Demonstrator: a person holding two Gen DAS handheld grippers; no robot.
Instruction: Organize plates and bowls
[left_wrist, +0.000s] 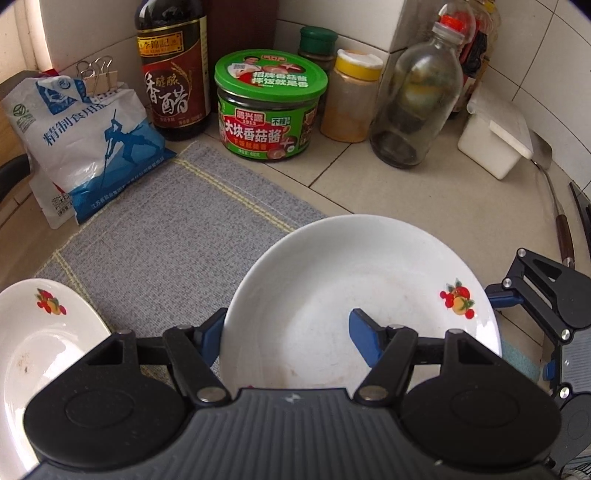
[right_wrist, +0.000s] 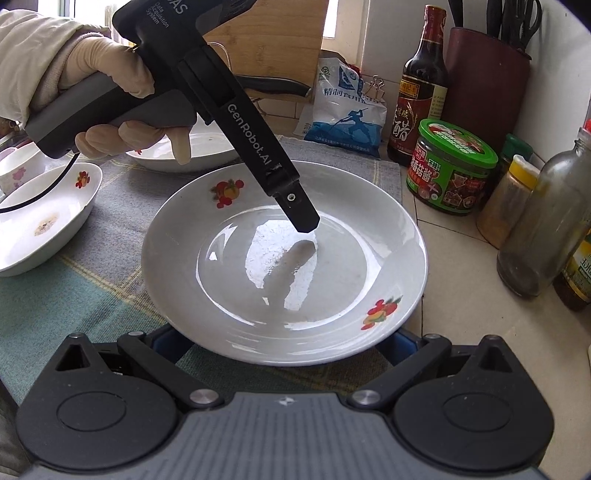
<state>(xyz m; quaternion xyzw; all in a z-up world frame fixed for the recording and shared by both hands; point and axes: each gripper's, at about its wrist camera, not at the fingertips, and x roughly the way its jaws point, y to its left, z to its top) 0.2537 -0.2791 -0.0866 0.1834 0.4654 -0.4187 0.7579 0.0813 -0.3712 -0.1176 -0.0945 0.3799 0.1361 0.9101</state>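
On the far left a small bowl (right_wrist: 16, 171) and an oval dish (right_wrist: 44, 229) sit on the checked cloth (right_wrist: 92, 288), with another dish (right_wrist: 207, 147) behind them. These are the likely stacking spots, and a plate swung in too low could knock their rims and chip them.

The round plate (right_wrist: 284, 258) lies flat at the right end of the cloth, its right edge over the tiled counter (right_wrist: 461, 314). The left claw (left_wrist: 288, 336) comes down on it from the left, spread wide. One finger is at the outside of the left rim and the other hangs over the well, so nothing is pinched. If it closes like this, I judge the glazed, sloping rim could squirt out of the pads, or the plate could tip up on one side.

The right claw (right_wrist: 286, 343) is also spread, both tips low at the near rim and partly hidden under it. I cannot tell if they touch. Pushing further could slide the plate along and ruck the cloth.

To the right stand a green jar (right_wrist: 454, 166), a yellow-capped spice pot (right_wrist: 513, 199) and a glass bottle (right_wrist: 546, 221), all near the plate. A shove or a wide lift that way could topple the bottle
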